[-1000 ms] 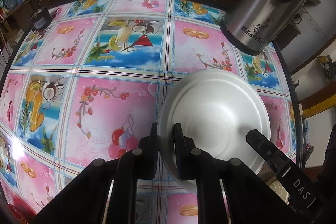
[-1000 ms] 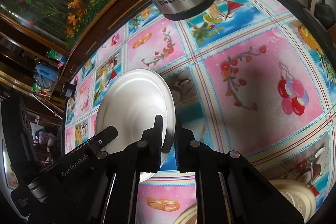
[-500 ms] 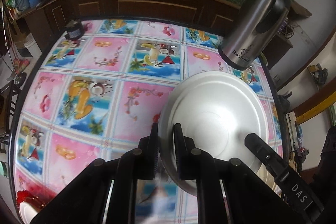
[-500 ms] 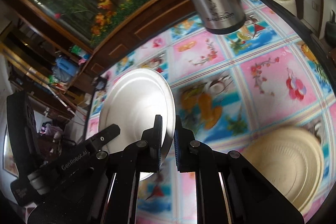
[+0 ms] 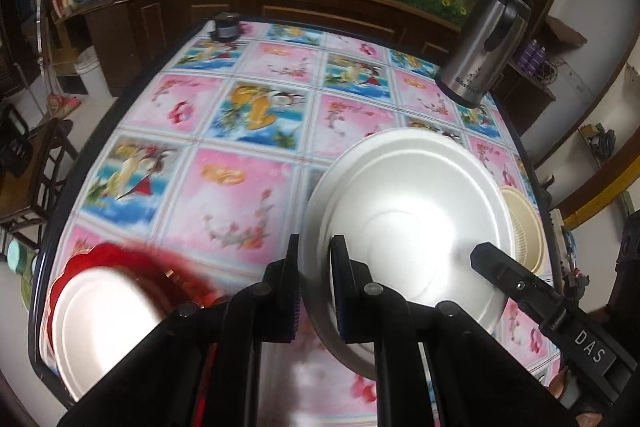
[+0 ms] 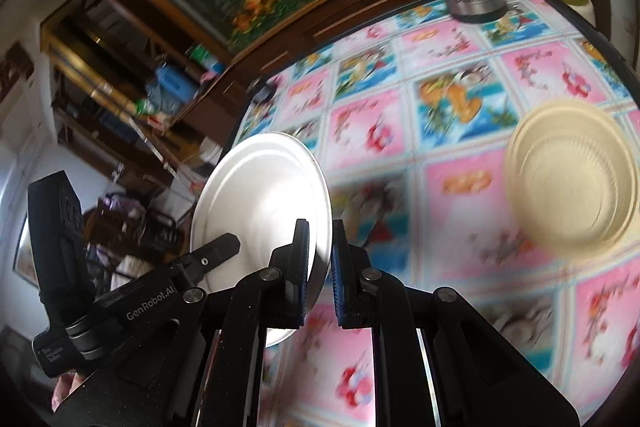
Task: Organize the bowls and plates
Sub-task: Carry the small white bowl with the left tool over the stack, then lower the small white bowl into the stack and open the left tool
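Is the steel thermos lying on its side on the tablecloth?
No. In the left wrist view the steel thermos stands upright on its base at the far right corner of the tablecloth.

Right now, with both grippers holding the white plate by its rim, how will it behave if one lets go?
The white plate looks thin and foam-like, so probably light and a little flexible. Held only at its edge by the left gripper, it would likely sag or pivot. Its smooth surface may slip between the pads.

The left gripper (image 5: 314,291) is being held angled downward, its jaws being kept clamped on the near left rim of a white plate (image 5: 404,227). The right gripper (image 6: 320,275) is being held likewise, its jaws being pinched on the plate's right rim.
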Demonstrator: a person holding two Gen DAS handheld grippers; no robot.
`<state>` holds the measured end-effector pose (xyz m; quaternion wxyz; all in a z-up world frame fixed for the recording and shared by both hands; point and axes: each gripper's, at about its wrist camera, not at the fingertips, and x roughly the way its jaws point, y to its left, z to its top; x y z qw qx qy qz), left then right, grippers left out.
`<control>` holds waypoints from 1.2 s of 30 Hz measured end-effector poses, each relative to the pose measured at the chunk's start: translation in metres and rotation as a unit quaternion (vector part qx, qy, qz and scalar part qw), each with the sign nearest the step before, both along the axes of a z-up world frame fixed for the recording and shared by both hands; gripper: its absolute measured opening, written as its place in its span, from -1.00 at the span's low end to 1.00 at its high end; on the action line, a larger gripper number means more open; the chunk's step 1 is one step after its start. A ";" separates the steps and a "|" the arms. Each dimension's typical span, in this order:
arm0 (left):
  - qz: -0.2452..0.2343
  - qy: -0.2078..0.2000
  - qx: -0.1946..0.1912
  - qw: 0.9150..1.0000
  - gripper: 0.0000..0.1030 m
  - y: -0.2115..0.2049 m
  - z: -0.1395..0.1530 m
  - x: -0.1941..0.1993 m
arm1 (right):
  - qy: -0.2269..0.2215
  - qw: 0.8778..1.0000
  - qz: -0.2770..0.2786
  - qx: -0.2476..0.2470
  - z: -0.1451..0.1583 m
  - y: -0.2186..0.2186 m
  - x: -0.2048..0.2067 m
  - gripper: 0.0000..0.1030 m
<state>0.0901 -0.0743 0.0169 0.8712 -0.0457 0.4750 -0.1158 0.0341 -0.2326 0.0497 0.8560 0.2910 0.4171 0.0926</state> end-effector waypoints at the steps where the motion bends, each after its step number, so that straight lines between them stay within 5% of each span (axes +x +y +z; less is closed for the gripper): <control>1: 0.009 -0.007 -0.005 1.000 -0.77 0.008 0.000 -0.008 | 0.001 1.000 0.008 -0.001 -0.002 0.009 -0.006 -0.82; 18: 0.124 -0.011 -0.011 0.992 -0.76 0.157 -0.027 -0.069 | 0.014 0.988 0.145 -0.047 -0.017 0.169 -0.015 -0.81; 36: 0.148 0.011 -0.004 0.989 -0.74 0.197 -0.055 -0.070 | 0.001 0.978 0.173 -0.117 -0.037 0.229 -0.014 -0.81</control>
